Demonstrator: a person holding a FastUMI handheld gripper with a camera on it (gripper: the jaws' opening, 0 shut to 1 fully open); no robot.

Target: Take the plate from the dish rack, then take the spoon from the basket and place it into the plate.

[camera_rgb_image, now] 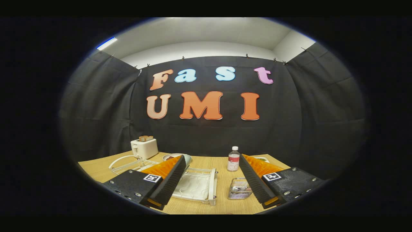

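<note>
My gripper [212, 157] is open and held above the wooden table [222, 164], with nothing between its fingers. Below and between the fingers lies a white dish rack [197, 186]. A pale plate [188, 159] stands at the rack's far end, partly hidden behind the left fingertip. A small clear basket [239, 188] holding metal cutlery sits to the right of the rack, close to the right finger. I cannot pick out a single spoon in it.
A white toaster [144, 148] with toast stands at the back left, and a white wire rack [128, 164] lies before it. A water bottle [233, 159] stands beyond the basket. A small dish [170, 157] sits behind the plate, and a green-rimmed thing [262, 159] lies beyond the right finger.
</note>
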